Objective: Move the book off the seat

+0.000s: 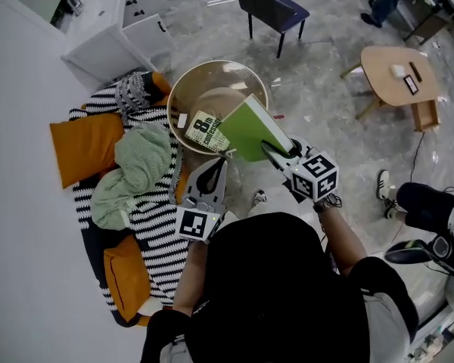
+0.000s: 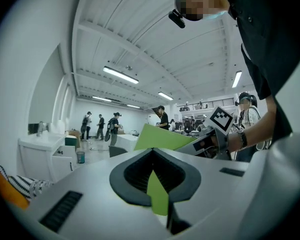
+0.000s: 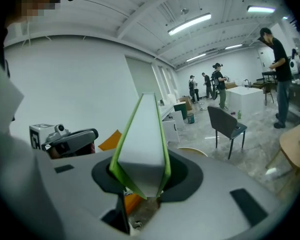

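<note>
Off the black-and-white striped seat [image 1: 155, 225], the left gripper [image 1: 222, 162] pinches a corner of the thin green book [image 1: 250, 127] and the right gripper [image 1: 269, 150] clamps its near edge, tilted above the round rimmed wooden worktop [image 1: 183, 82]; next, likely, clear that rim and lower it onto bare wood beside the white paperback [image 1: 206, 131].

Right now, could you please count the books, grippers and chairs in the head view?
Books: 2, green book, white book
Grippers: 2, left gripper, right gripper
Chairs: 1, chair
Total: 5
</note>
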The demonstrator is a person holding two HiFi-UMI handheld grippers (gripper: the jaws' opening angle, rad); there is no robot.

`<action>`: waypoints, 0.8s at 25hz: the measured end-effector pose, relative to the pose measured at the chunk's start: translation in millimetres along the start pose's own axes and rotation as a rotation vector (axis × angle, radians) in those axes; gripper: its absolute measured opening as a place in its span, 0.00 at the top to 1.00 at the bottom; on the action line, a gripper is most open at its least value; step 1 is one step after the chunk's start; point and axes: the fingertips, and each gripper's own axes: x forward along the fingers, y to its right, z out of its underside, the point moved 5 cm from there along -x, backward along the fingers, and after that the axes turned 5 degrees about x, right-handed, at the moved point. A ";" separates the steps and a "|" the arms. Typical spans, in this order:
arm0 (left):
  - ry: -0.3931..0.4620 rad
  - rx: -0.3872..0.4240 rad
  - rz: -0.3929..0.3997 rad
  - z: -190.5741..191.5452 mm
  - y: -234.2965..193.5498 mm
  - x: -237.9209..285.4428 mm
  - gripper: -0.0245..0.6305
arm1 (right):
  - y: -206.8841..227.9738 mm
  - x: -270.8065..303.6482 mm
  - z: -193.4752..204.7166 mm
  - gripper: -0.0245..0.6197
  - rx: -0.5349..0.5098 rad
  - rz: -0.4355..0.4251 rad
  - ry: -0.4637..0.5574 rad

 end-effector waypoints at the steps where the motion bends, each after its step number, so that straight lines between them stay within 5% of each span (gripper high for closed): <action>1: -0.003 0.003 0.026 -1.2 6.1 8.5 0.95 | 8.5 -7.0 0.6 0.74 0.014 0.019 0.008; 12: -0.033 -0.028 0.164 8.2 4.8 61.1 0.95 | 58.4 -35.9 8.5 0.74 0.226 0.167 0.082; 20: 0.005 -0.042 0.259 8.4 -27.9 116.5 0.95 | 85.7 -12.4 -8.5 0.74 0.261 0.249 0.053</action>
